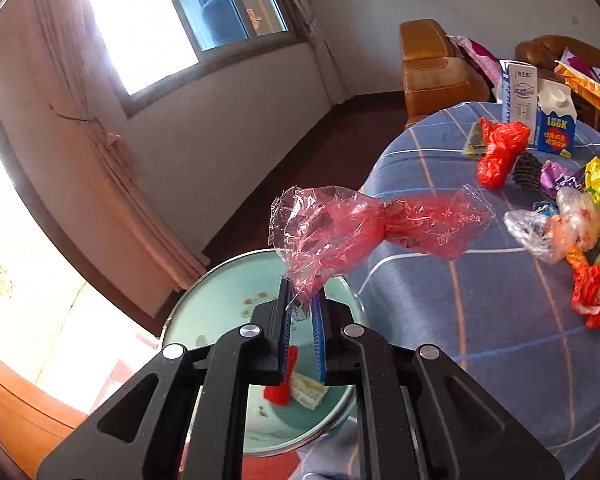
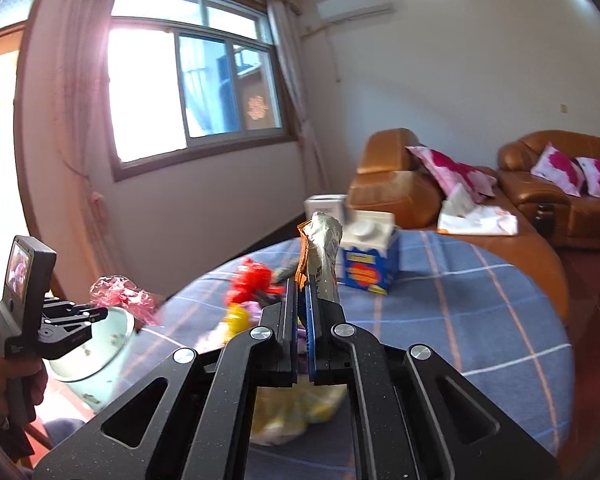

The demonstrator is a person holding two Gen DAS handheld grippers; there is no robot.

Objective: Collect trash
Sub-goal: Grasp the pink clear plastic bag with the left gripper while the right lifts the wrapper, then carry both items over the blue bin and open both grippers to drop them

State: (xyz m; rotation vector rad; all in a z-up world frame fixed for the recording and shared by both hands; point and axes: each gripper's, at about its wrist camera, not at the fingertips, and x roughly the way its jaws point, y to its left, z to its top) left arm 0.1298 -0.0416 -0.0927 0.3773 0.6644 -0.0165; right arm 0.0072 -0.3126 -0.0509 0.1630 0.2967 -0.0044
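Observation:
My left gripper (image 1: 302, 304) is shut on a clear pink plastic wrapper (image 1: 352, 232) and holds it above a pale green bin (image 1: 220, 292) beside the table. The bin holds a red scrap (image 1: 282, 384) and a pale wrapper piece (image 1: 308, 392). My right gripper (image 2: 302, 296) is shut on a silver and orange snack wrapper (image 2: 322, 248), upright above the blue checked table (image 2: 460, 300). The left gripper with the pink wrapper (image 2: 120, 294) also shows at the left of the right wrist view, over the bin (image 2: 96, 356). More wrappers lie on the table (image 1: 580, 216).
Two cartons (image 1: 556, 120) stand at the table's far side, with a red plastic bag (image 1: 500, 148) beside them. A brown leather sofa (image 2: 560, 184) with pink cushions stands behind. A window and curtains fill the left wall.

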